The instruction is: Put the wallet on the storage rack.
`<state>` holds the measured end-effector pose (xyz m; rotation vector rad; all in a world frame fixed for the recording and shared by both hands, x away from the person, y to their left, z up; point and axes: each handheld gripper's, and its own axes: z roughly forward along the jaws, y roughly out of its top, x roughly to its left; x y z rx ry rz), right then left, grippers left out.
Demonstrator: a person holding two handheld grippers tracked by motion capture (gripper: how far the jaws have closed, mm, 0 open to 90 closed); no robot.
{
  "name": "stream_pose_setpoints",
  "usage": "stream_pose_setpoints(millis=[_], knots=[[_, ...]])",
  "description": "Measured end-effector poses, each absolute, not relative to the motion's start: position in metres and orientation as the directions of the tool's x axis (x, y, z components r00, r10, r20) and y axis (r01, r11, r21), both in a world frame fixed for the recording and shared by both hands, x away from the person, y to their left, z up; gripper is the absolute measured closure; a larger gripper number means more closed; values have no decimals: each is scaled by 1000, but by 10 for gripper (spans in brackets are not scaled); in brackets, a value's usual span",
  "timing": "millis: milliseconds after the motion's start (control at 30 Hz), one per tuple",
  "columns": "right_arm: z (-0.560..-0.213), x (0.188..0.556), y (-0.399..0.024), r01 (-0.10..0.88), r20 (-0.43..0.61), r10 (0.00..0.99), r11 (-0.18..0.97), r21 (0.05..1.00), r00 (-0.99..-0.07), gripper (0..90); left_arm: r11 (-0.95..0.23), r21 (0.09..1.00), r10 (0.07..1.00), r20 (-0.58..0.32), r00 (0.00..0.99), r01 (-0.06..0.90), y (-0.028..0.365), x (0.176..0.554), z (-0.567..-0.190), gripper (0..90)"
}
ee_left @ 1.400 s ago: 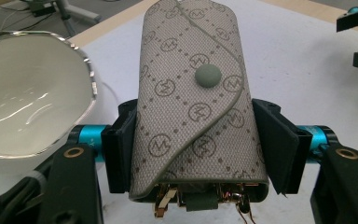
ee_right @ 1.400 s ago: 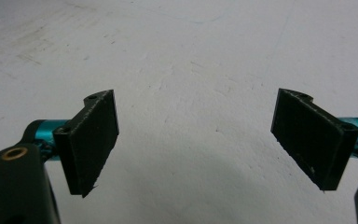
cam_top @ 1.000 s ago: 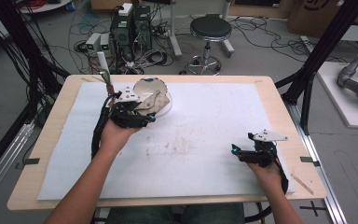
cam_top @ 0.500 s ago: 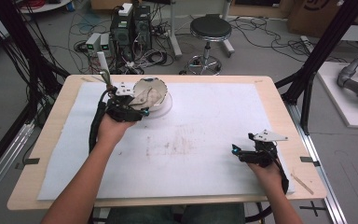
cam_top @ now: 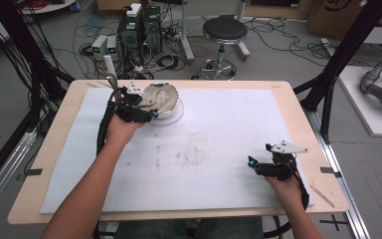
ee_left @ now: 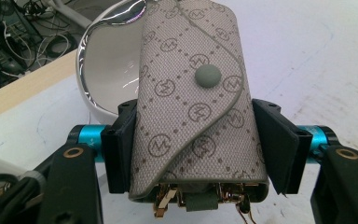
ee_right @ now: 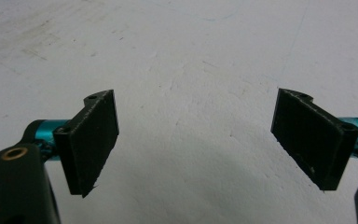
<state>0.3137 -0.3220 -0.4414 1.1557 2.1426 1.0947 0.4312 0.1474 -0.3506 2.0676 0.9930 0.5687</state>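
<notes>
A grey monogram key pouch (ee_left: pixel 191 102) with a round snap and gold hardware at its lower end sits between the jaws of my left gripper (ee_left: pixel 191 140), which is shut on its sides. The pouch (cam_top: pixel 161 97) is held over a white bowl (cam_top: pixel 174 117) at the far left of the table, with the left gripper (cam_top: pixel 144 112) just left of the bowl. The bowl (ee_left: pixel 107 84) lies behind the pouch and is partly hidden by it. Near the front right, my right gripper (cam_top: pixel 252 162) rests low over the mat, and its jaws (ee_right: pixel 200 140) are open with nothing between them.
A white mat (cam_top: pixel 229 124) covers most of the wooden table (cam_top: pixel 288 87), with brown stains (cam_top: pixel 179 154) at its middle. A thin wooden stick (cam_top: pixel 323 195) lies at the front right corner. A stool (cam_top: pixel 224 30) and computer boxes (cam_top: pixel 139 25) stand beyond the far edge.
My left gripper has shifted slightly left and toward the far edge with the pouch in it. The right gripper has stayed in place.
</notes>
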Motion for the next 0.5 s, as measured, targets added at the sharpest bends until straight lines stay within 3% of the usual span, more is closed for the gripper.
stream_pose_setpoints(millis=[500], knots=[[-442,313,-326,468,-30,848,321,823,-529,150,-434,757,796,69,601,488,136,456,-366,367]])
